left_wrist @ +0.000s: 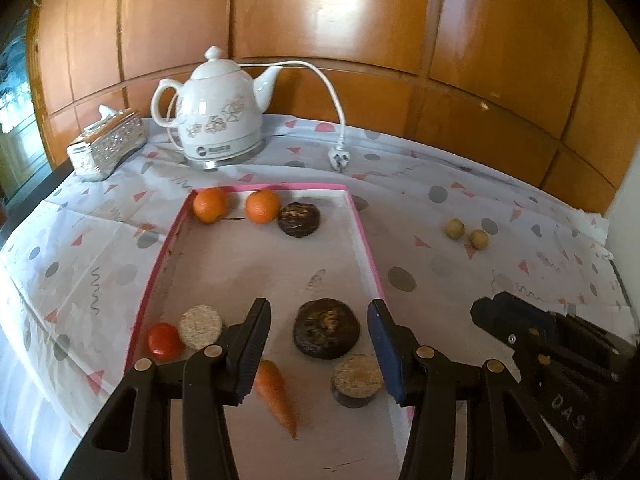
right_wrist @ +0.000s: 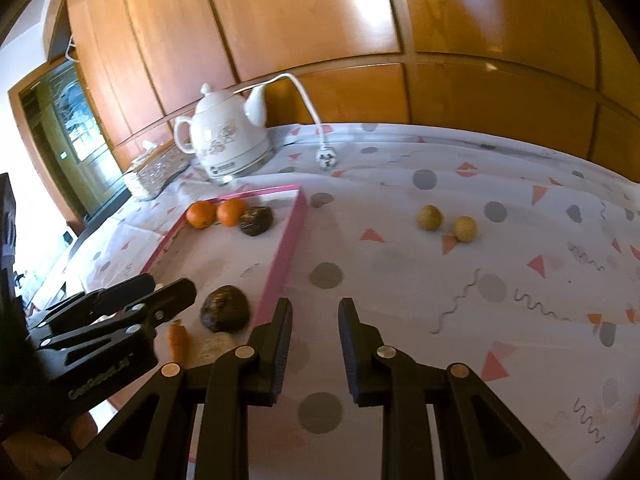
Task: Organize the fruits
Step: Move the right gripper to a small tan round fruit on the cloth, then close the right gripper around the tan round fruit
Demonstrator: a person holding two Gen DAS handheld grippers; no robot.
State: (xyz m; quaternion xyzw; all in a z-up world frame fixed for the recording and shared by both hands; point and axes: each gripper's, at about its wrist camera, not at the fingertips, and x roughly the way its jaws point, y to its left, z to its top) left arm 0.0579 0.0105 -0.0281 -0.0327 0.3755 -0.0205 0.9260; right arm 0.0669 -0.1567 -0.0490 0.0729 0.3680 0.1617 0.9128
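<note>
The left tongs (left_wrist: 318, 344) hang wide above the near end of the pink tray (left_wrist: 362, 232), gripping nothing. Between their pads (left_wrist: 252, 344) lies a dark round fruit (left_wrist: 326, 334) on the tray floor, touching neither pad. At 6 o'clock from it sits a cut brown disc (left_wrist: 357, 380) and, at 7 o'clock, a carrot (left_wrist: 276, 394) pointing toward the camera. At the tray's 8 o'clock corner a tomato (left_wrist: 163, 341) touches a pale disc (left_wrist: 200, 327). At the far end, toward 12 o'clock, two oranges (left_wrist: 210, 205) (left_wrist: 263, 206) and a second dark fruit (left_wrist: 299, 219) stand in a row, the right orange just beside that fruit.

The right tongs (right_wrist: 315, 344) are also parted, more narrowly, and hold nothing; they hover over the patterned cloth (right_wrist: 500, 280) on the counter, just outside the tray's right rim. At their 1 o'clock, well apart, two small yellow fruits (right_wrist: 430, 217) (right_wrist: 465, 229) lie near each other on the cloth, outside the tray.

Beyond the tray, at 11 o'clock, stand a white kettle (left_wrist: 218, 120) and a tissue box (left_wrist: 108, 146); the kettle's plug (left_wrist: 339, 157) lies on the cloth.
</note>
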